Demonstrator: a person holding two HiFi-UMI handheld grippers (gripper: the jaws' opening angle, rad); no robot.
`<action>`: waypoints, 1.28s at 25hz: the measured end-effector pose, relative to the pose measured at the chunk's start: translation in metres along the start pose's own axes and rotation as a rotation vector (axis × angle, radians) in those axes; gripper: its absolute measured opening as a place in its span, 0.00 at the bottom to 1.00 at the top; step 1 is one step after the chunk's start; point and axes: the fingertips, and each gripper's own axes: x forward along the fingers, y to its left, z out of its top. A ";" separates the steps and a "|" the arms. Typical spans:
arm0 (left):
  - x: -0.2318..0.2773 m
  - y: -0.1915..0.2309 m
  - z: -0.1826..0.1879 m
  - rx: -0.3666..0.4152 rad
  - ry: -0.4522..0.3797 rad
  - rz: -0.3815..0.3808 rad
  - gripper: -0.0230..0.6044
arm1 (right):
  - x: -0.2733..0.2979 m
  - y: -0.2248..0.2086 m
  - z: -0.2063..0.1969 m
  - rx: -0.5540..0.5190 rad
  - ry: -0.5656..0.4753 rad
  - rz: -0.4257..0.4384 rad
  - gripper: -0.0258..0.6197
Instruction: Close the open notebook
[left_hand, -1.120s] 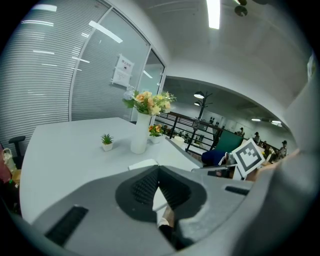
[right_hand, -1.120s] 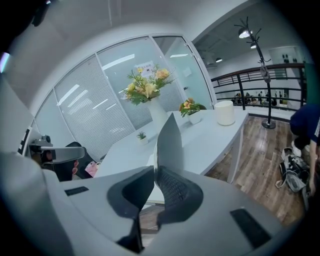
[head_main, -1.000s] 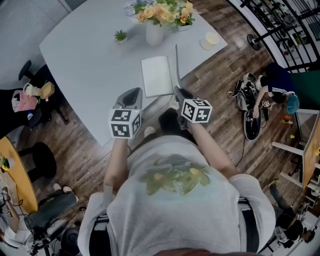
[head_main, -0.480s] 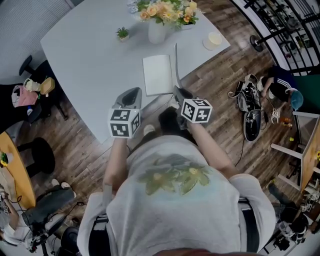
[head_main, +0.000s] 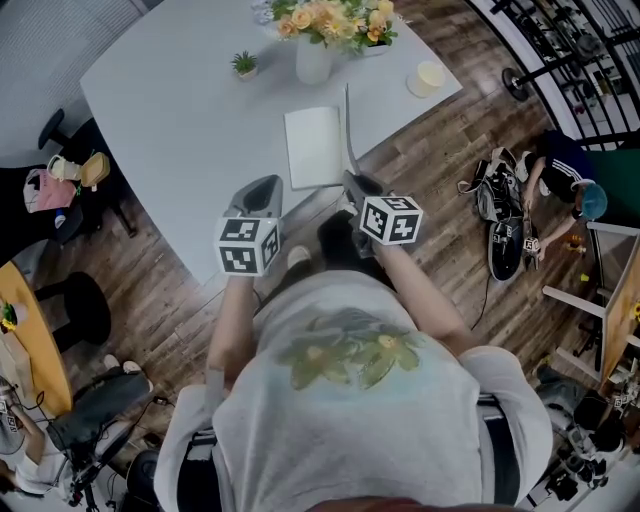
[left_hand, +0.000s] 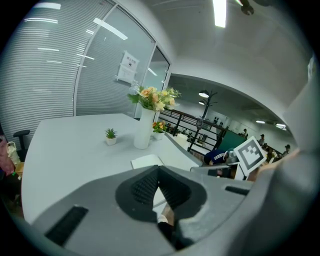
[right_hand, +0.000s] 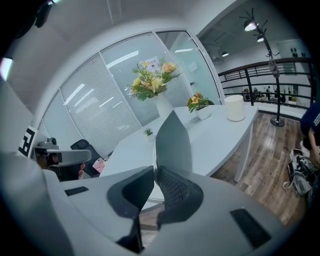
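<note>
half done: right gripper (right_hand: 152, 172) clamps the notebook cover (right_hand: 172, 142) upright near the vase (head_main: 312, 62), not yet folded onto the pages (head_main: 313, 148); left gripper (left_hand: 159, 176) closed, empty.

Head view steeply overhead, tool views low along table (head_main: 170, 110), all sharing notebook (head_main: 313, 148)

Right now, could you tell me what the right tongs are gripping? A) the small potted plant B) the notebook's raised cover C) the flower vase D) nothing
B: the right gripper view shows the right tongs closed on the notebook's raised cover, which stands nearly upright.
</note>
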 end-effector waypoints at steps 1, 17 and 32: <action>0.000 0.000 0.000 -0.001 0.000 0.000 0.04 | 0.001 0.000 0.000 0.000 0.002 0.002 0.11; 0.001 0.002 -0.010 -0.025 0.013 0.003 0.04 | 0.011 0.012 -0.008 -0.017 0.029 0.052 0.11; 0.002 0.008 -0.013 -0.055 0.016 0.016 0.04 | 0.023 0.022 -0.016 -0.033 0.078 0.082 0.11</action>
